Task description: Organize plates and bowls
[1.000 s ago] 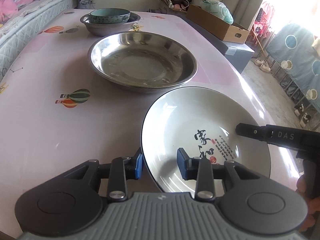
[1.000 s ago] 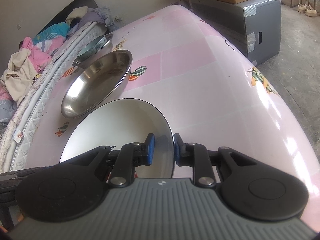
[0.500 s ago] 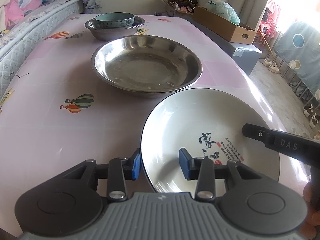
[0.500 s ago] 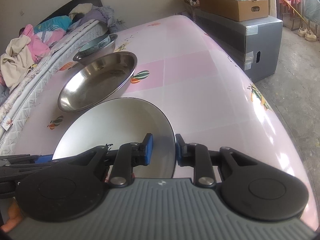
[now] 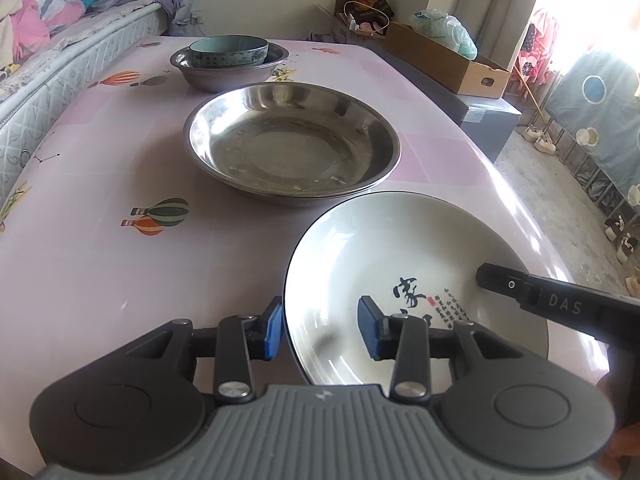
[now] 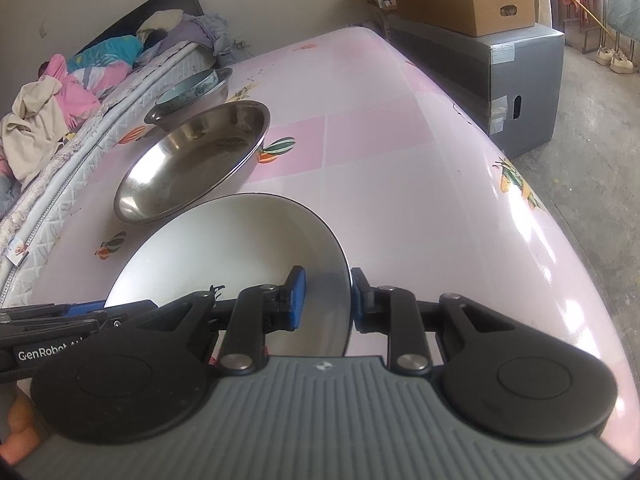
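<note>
A white plate [image 5: 400, 248] with black writing and a dark rim lies near the front right corner of the pink table [image 5: 80, 260]. My left gripper [image 5: 322, 330] is shut on its left rim, one blue pad outside, one inside. My right gripper [image 6: 327, 300] is shut on the right rim of the same plate [image 6: 224, 248]. One of the right gripper's fingers [image 5: 500, 280] reaches over the plate in the left wrist view. Beyond lies a wide steel plate [image 5: 292, 144]. Farther back a teal bowl [image 5: 228, 50] sits inside a steel bowl [image 5: 224, 76].
A mattress [image 5: 60, 64] piled with clothes runs along the table's left side. To the right, off the table, a cardboard box [image 6: 472, 4] rests on a grey cabinet [image 6: 500, 80]. The table's rounded right edge [image 6: 540, 220] drops to a bare floor.
Both views have tipped up slightly, so the steel plate and bowls sit lower in frame. The white plate stays between both pairs of jaws as before.
</note>
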A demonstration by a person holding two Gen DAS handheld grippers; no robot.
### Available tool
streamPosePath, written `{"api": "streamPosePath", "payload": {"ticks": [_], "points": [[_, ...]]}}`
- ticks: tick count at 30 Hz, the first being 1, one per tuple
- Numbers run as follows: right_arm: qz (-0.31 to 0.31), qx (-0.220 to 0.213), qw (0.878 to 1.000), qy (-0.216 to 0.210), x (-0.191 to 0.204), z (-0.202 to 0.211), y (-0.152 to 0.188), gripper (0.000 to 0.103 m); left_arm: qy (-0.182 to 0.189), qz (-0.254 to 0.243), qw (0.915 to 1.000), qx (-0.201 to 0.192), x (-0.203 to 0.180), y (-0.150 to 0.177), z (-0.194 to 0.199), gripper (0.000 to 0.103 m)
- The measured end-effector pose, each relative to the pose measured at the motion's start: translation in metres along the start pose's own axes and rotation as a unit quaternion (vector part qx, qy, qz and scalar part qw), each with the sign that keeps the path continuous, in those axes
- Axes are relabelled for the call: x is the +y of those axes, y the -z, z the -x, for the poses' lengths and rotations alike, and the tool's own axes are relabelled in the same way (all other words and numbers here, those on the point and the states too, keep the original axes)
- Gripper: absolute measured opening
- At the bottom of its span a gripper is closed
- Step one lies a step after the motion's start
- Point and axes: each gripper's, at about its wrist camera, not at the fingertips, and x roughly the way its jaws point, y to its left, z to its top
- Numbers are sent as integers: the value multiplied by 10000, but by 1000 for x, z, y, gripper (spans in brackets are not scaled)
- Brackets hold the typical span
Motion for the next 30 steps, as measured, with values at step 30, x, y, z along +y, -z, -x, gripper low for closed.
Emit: {"api": "streamPosePath", "payload": {"ticks": [30], "points": [[481, -170, 9986, -98, 0, 17, 21, 25, 194, -33, 9998, -101, 2, 7, -4, 41]]}}
